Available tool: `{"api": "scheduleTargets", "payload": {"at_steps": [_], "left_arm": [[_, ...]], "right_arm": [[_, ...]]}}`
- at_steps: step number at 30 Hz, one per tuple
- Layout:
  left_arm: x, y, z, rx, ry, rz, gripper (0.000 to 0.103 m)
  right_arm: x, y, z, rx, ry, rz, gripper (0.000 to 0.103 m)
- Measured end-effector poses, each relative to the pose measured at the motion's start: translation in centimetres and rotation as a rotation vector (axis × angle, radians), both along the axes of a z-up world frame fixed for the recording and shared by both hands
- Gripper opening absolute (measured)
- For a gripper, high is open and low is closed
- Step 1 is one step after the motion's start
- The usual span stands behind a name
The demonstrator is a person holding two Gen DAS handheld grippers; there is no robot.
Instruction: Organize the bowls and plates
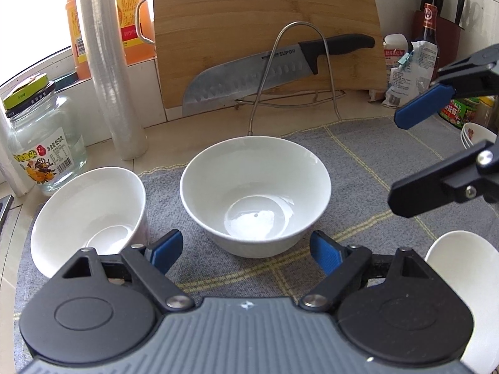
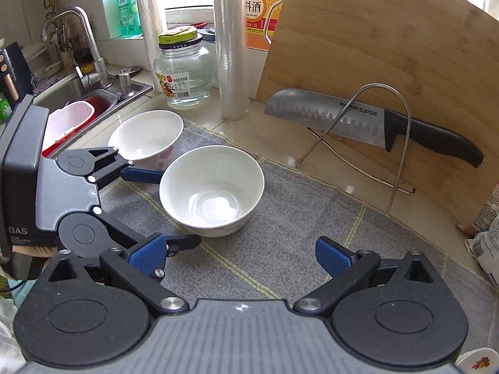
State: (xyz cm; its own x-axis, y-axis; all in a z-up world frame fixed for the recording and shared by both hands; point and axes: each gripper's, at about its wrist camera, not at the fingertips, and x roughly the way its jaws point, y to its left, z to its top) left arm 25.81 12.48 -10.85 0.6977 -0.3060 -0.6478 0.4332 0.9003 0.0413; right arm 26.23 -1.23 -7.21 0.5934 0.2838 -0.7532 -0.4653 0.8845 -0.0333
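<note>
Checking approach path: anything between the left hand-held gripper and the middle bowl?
Nothing: only bare grey mat between left hand-held gripper and middle bowl, per left wrist view.

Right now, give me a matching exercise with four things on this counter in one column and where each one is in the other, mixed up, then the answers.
Things:
1. knife
2. centre bowl
3. glass jar
4. cutting board

Places:
A. on the grey mat, just ahead of the left gripper and its open fingers
B. upright against the back wall
C. on the bare counter past the mat's left corner
D. propped on the wire rack, against the board

Pairs: 1-D, 2-A, 3-C, 4-B
</note>
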Motion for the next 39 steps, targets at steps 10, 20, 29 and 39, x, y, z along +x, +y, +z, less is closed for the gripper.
{"api": "scheduleTargets", "payload": {"at_steps": [10,20,29,39], "left_arm": [[-0.3,-0.5,0.0,0.012,-0.038,0.002,0.088],[0.0,-0.5,-0.1,0.008,-0.043,0.0,0.086],[0.3,-0.3,-0.1,-0.01,-0.028,-0.012,0.082],[0.6,-0.3,-0.1,-0.016,-0.024,-0.014,0.081]], "right_arm": [[4.4,1.7,-0.8,0.031,0.039,0.061,0.1],[7.6,2.6,-2.3,0.051,0.093,0.092,0.091],[9.5,3.4,-3.3,0.065,0.12,0.114,0.088],[9.9,4.0,-3.6,0.083,0.136,0.139,0.088]]}}
